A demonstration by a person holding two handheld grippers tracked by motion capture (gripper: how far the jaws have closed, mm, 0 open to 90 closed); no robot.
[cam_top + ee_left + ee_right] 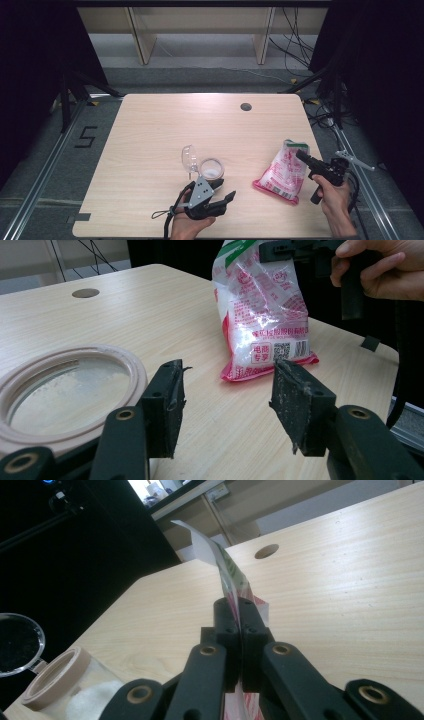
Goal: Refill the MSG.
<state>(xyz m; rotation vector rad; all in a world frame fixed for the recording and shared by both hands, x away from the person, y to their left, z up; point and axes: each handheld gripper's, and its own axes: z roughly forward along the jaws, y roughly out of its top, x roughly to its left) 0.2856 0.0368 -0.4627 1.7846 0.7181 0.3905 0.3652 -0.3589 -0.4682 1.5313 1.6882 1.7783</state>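
**A:** High view first. What's on the table [150, 130]?

**B:** Pink-and-white bag [282, 172] lying toward the right edge, green strip at its far end. Right gripper [302, 156] is on that far end, held by the right hand [332, 195] at the table's right edge. Jar [211, 169] sits near the middle, its clear lid [189, 157] swung open to the left of it. Left gripper [225, 190] is just in front of the jar, pointing right, left hand [190, 222] under it at the near edge.

**A:** Left gripper view?

**B:** Jaws spread wide, nothing between them. Left gripper [227, 397] hovers low over bare wood. Jar [70, 390] rim is just beside the left jaw, white powder inside. Bag [265, 315] stands past the jaws, upright, bottom seam on the table [150, 305]. Its top is pinched by the right gripper [280, 250]; right hand [385, 265] at top right.

**A:** Right gripper view?

**B:** Right gripper [240, 615] jaws pressed together on the bag [220, 560] film, which rises out between them, edge-on. Jar [60, 680] at lower left, lid [20, 642] beside it. Table [350, 580] has a cable hole [266, 551] past the bag.

**A:** Bag lifted?

**B:** Cannot tell; bottom looks to be touching the wood.
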